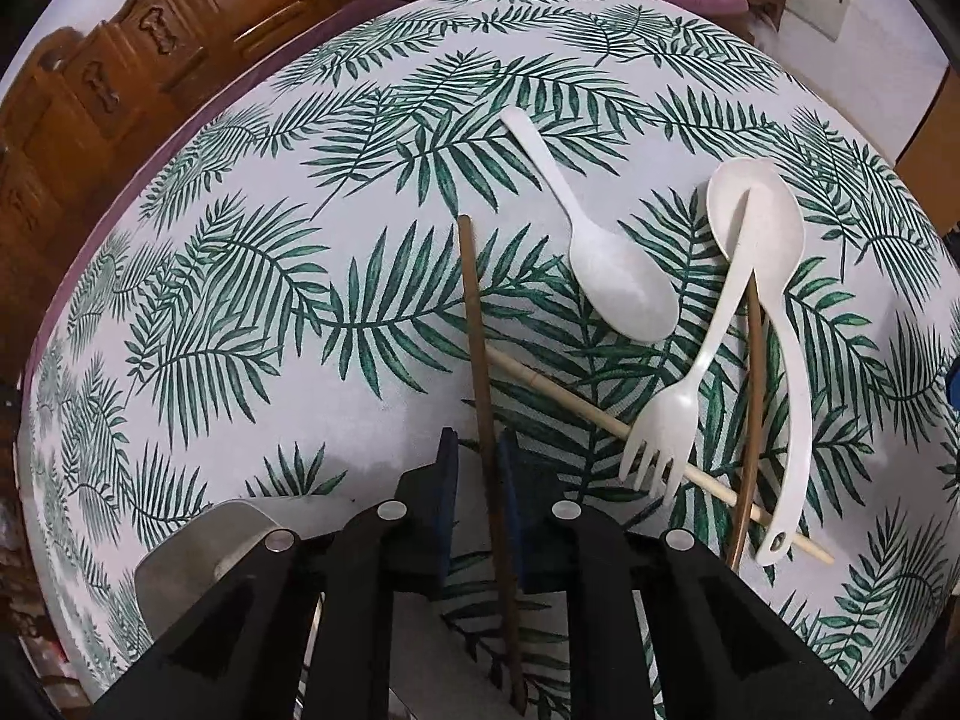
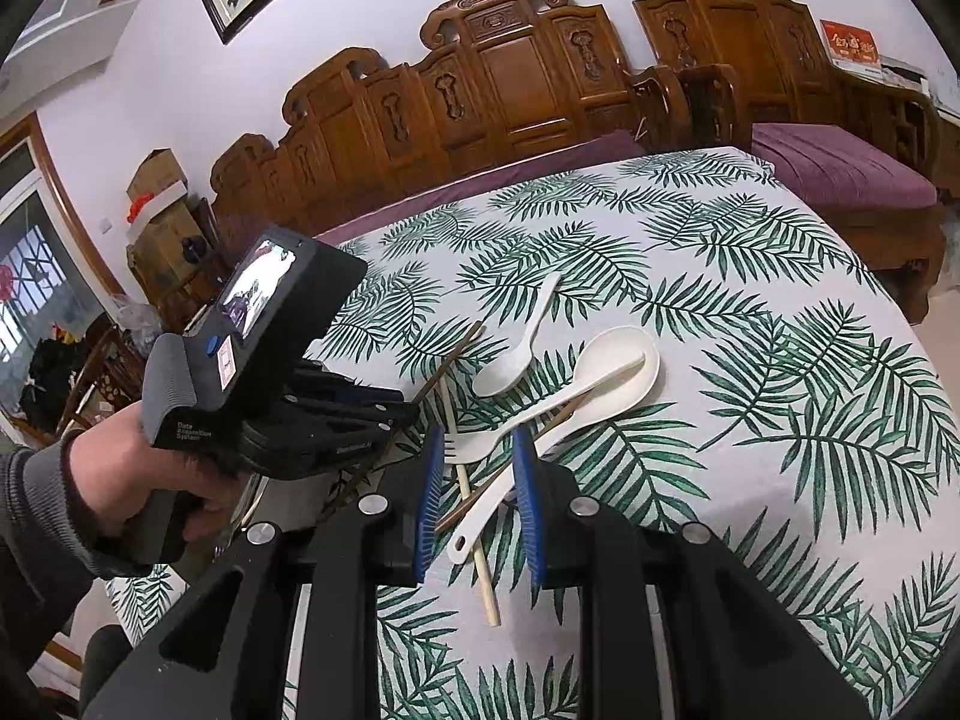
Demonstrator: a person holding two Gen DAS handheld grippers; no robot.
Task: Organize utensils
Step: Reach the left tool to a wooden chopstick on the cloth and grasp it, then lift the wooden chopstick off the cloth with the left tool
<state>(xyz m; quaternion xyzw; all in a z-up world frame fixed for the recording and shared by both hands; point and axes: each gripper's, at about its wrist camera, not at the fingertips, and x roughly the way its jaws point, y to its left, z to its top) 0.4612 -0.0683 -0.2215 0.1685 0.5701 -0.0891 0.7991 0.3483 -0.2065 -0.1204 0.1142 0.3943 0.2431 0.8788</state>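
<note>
The left gripper (image 1: 478, 450) is clenching the dark chopstick (image 1: 474, 324) to lift it from the pile, while the right gripper (image 2: 478, 480) is hovering slightly parted, empty, nearby.

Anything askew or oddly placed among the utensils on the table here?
Yes. The utensils lie in a crossed heap: the fork rests handle-first in the ladle, over a pale chopstick. A dark chopstick also crosses the pale one.

The tablecloth (image 1: 252, 312) lies bare left of the dark chopstick (image 1: 477, 324); crossed utensils (image 1: 708, 396) crowd its right.
</note>
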